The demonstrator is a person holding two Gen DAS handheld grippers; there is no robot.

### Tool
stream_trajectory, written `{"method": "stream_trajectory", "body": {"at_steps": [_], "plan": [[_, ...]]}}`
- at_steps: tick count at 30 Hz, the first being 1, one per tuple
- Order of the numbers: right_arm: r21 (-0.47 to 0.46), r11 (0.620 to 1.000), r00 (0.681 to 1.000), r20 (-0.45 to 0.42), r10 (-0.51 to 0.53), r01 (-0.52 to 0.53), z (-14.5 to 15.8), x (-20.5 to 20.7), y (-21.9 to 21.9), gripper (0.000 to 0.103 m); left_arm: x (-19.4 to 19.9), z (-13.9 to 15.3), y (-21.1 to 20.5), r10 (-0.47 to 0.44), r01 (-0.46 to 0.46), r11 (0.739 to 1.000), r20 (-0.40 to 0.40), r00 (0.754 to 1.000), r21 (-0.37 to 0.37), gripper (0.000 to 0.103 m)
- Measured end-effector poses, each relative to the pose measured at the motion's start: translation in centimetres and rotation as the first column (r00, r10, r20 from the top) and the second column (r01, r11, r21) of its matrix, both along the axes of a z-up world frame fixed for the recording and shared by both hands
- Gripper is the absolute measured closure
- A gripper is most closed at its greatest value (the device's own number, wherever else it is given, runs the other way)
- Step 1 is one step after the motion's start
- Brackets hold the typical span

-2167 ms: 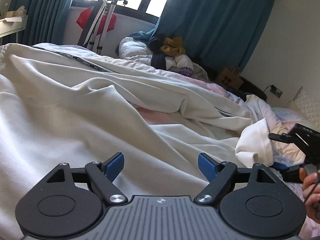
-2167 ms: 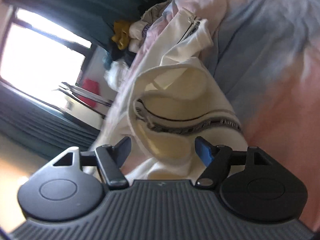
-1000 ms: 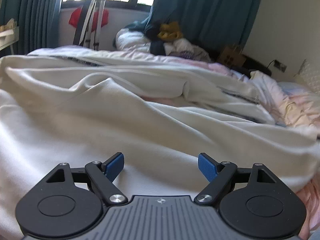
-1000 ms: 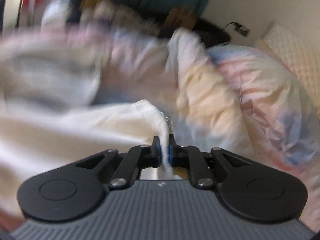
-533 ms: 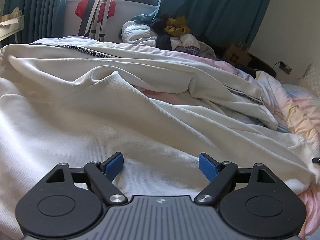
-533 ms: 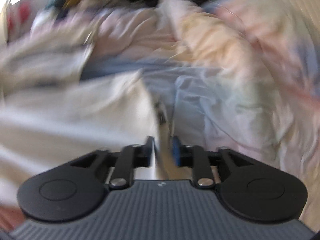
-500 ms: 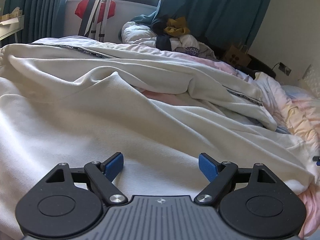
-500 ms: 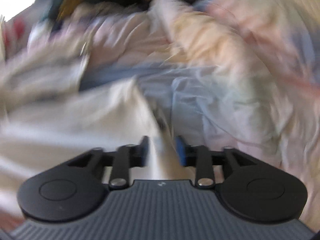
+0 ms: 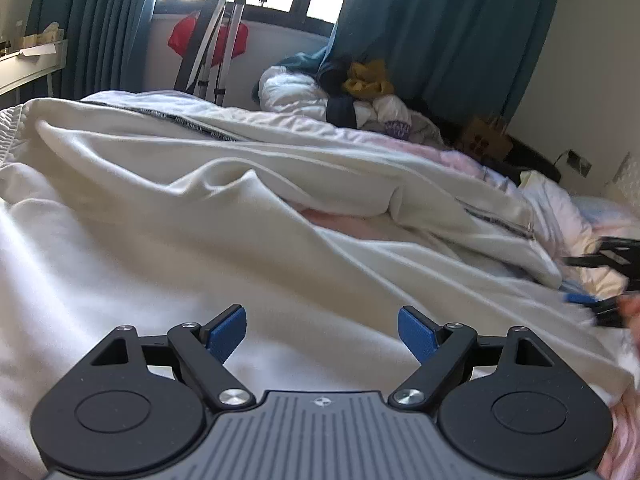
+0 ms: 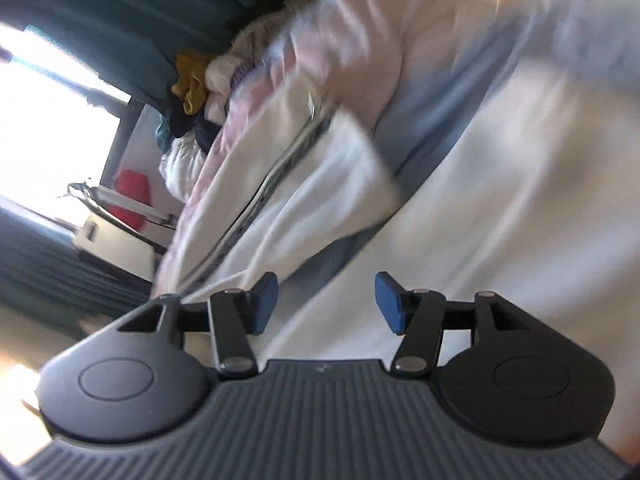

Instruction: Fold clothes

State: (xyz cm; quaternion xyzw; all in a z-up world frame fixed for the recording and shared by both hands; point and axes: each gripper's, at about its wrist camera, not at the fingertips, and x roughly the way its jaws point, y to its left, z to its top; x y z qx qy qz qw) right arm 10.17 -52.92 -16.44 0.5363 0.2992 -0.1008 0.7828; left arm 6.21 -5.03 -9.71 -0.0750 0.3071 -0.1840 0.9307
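The cream zip-up jacket (image 9: 280,248) lies spread across the bed (image 9: 452,160), loose and rumpled rather than in any neat fold, and both tongs hang over it with nothing in them. The left tongs (image 9: 322,330) stand wide open just above a broad, smooth stretch of the cloth, which runs ahead of them and off to both sides. Beyond them a soft ridge of fabric rises, and farther still the zip edge with its printed tape (image 9: 188,124) runs long from the far left down to the right. The right tongs (image 10: 326,302) are also parted and empty, tilted hard over to one side, their view smeared by motion. Ahead of them and to their left lies the ribbed hem corner (image 10: 360,176) beside the zip line (image 10: 280,176), with cream cloth passing right under their blue pads (image 10: 388,302). From the left side the right tongs (image 9: 600,280) show at the far right edge, close to the jacket's end, so I'd judge them the nearer to that hem corner, and the left nearer the wide middle. The jacket's long axis runs crosswise ahead of the left tongs. Past the bed's far end sits a heap of other clothes (image 9: 360,100); I see no basket or bin.
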Motion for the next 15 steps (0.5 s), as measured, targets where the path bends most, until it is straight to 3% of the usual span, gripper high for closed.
{"method": "stream_trajectory", "body": {"at_steps": [3, 5, 7, 8, 10, 13, 15], "plan": [[0.075, 0.995, 0.998, 0.006, -0.066, 0.065, -2.2, 3.4, 0.9, 0.047, 0.1, 0.2, 0.1, 0.005, -0.005, 1.0, 0.024, 1.0, -0.013, 0.018], [0.03, 0.992, 0.993, -0.008, -0.119, 0.119, -2.7, 5.2, 0.8, 0.048, 0.3, 0.3, 0.2, 0.004, -0.003, 1.0, 0.047, 0.999, -0.018, 0.018], [-0.021, 0.982, 0.981, -0.027, -0.19, 0.189, -2.6, 6.2, 0.4, 0.06, 0.6, 0.2, 0.2, -0.007, 0.008, 1.0, 0.072, 0.997, -0.017, 0.018], [-0.042, 0.977, 0.976, -0.04, -0.213, 0.211, -2.2, 6.6, -0.1, 0.083, 0.7, 0.0, 0.2, -0.012, 0.014, 1.0, 0.076, 0.997, -0.02, 0.018], [-0.082, 0.966, 0.965, -0.065, -0.253, 0.247, -1.5, 7.2, -1.1, 0.093, 1.3, -0.2, 0.4, -0.015, 0.018, 0.999, 0.064, 0.998, -0.042, 0.018], [-0.213, 0.954, 0.975, -0.02, -0.222, 0.213, 2.4, 8.1, -1.9, 0.097, 1.9, -0.3, 1.1, -0.002, 0.007, 0.996, 0.054, 0.999, -0.086, 0.018], [-0.275, 0.934, 0.973, 0.071, -0.218, 0.229, 6.0, 7.9, -2.7, 0.097, 2.2, -0.2, 1.7, 0.01, -0.005, 0.992, 0.045, 0.999, -0.122, 0.018]]}}
